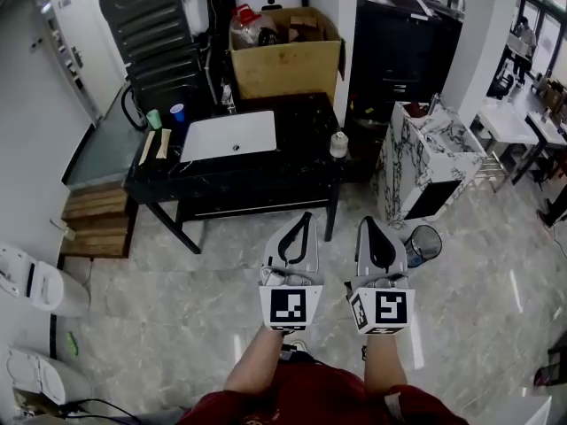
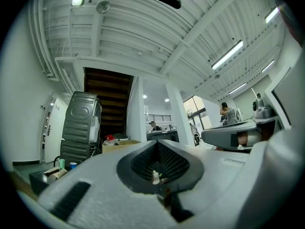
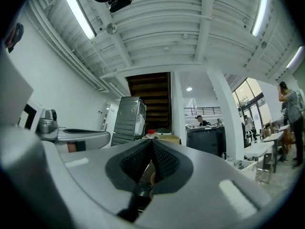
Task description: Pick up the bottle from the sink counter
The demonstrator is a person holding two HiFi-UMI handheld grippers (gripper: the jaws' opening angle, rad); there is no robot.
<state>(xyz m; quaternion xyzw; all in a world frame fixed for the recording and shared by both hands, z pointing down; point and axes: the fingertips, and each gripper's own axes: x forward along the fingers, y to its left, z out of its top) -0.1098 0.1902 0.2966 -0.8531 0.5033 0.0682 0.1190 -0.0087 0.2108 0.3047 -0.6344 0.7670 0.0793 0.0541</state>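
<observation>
Left gripper (image 1: 306, 217) closed empty, right gripper (image 1: 368, 221) closed too, we hold them side by side, bottle (image 1: 337, 144) upright on sink counter (image 1: 306, 162) ahead.

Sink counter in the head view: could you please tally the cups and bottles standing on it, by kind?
Cups: 2, a green cup and a blue cup
Bottles: 1, the pale bottle near the counter's right edge
Total: 3

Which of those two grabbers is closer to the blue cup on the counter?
Left. The left gripper is below and right of the blue cup; the right gripper is farther right. Neither touches it.
</observation>
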